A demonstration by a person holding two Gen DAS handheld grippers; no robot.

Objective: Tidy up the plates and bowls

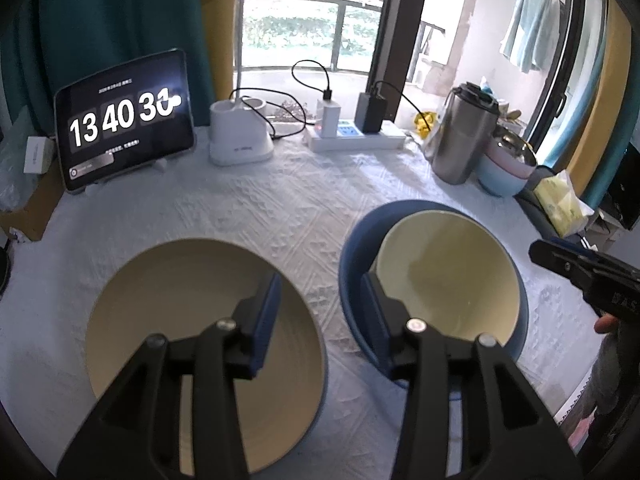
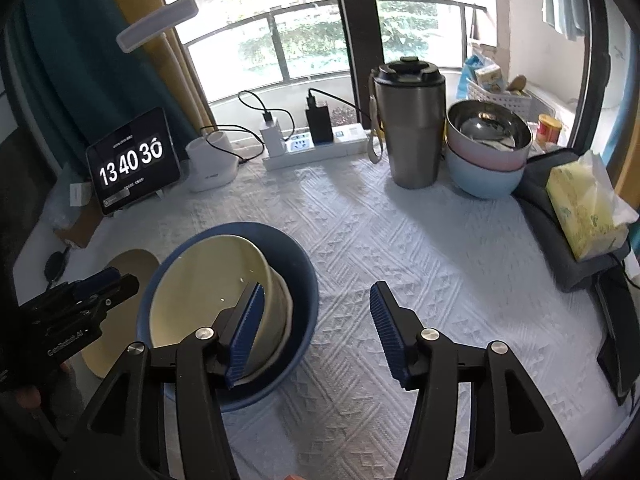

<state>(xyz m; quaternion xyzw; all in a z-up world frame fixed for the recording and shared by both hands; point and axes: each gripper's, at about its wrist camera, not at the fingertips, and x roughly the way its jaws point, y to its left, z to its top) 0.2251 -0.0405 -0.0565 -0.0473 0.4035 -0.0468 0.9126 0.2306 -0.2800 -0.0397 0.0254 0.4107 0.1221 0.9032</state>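
Left-wrist view: left gripper (image 1: 320, 312) stands partly open over the white tablecloth (image 1: 280, 208), with nothing between its pads. One finger overlaps the tan plate (image 1: 180, 300), the other the blue bowl (image 1: 432, 288), in which the cream bowl (image 1: 444, 276) sits tilted.

Right-wrist view: right gripper (image 2: 316, 332) hangs wide and empty, one finger over the nested cream bowl (image 2: 212, 292) inside the blue bowl (image 2: 288, 268), the other over bare cloth. Tan plate (image 2: 132, 264) lies just beyond, partly hidden by the left gripper. Nesting appears done; the next move probably calls for gripping the plate rim or the bowl stack.
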